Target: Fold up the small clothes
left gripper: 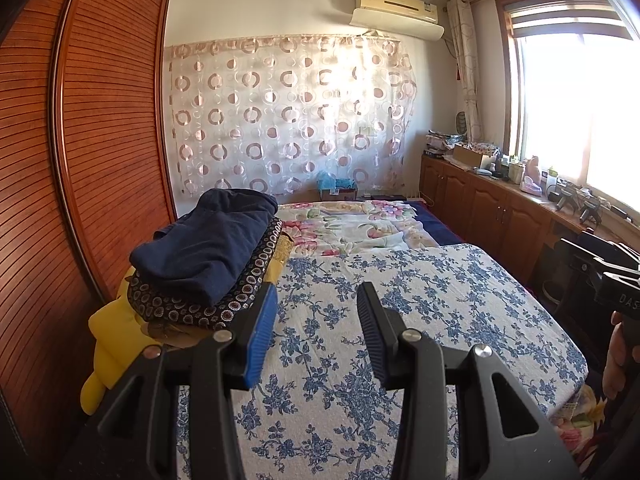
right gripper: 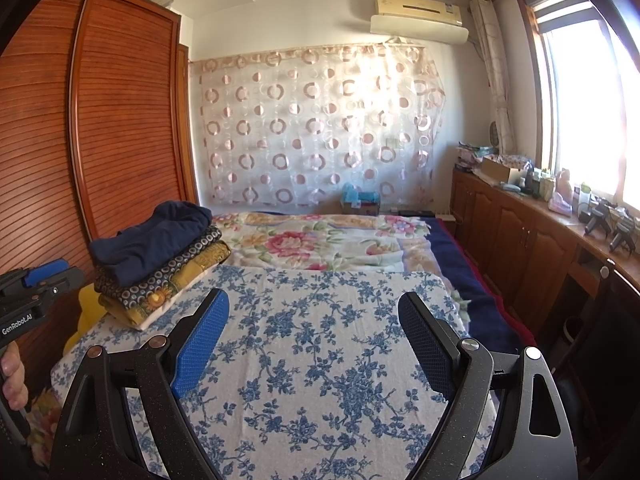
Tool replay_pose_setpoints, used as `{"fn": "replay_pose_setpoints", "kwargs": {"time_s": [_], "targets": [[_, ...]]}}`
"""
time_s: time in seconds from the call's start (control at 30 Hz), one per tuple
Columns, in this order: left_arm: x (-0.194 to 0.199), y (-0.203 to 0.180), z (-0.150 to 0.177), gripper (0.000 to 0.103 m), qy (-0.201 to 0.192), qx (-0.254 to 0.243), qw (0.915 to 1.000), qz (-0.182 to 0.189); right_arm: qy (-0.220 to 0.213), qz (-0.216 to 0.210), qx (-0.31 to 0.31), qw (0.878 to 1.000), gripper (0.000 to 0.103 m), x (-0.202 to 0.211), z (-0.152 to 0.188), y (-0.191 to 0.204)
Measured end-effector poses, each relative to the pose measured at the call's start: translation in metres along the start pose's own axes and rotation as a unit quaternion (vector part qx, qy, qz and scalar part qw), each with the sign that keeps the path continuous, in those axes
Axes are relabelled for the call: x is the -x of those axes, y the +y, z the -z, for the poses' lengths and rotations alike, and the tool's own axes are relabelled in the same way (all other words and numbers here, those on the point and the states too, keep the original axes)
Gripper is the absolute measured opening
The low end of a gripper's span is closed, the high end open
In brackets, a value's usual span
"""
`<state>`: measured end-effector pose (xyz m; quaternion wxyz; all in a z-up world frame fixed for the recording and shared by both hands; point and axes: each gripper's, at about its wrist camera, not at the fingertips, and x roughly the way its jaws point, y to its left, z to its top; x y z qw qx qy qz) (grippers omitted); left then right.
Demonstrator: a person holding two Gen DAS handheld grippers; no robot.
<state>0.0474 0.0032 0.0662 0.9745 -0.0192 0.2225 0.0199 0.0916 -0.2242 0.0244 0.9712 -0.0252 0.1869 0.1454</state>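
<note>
A stack of folded clothes lies on the bed's left side: a navy garment (left gripper: 204, 244) on top, a dark circle-patterned one (left gripper: 240, 300) under it, yellow-gold ones below. The stack also shows in the right wrist view (right gripper: 152, 240). My left gripper (left gripper: 316, 300) is open and empty, just right of the stack, above the blue-flowered white cloth (left gripper: 400, 300). My right gripper (right gripper: 312, 312) is open and empty above the same cloth (right gripper: 320, 360). The left gripper's body shows at the right wrist view's left edge (right gripper: 36, 292).
A wooden slatted wardrobe (left gripper: 80, 160) stands close on the left. A yellow cushion (left gripper: 108, 344) sits under the stack. A floral quilt (left gripper: 352, 228) covers the far bed. Low wooden cabinets (left gripper: 500, 208) with clutter run under the window at the right.
</note>
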Motion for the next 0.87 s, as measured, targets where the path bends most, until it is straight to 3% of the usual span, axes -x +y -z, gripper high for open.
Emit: {"fn": "replay_pose_setpoints", "kwargs": {"time_s": [0.87], "targets": [[-0.0001, -0.0011, 0.002, 0.041, 0.0, 0.0, 1.0, 0.0, 0.0, 0.0, -0.001, 1.0, 0.088, 0.0004, 0.0003, -0.0002]]}}
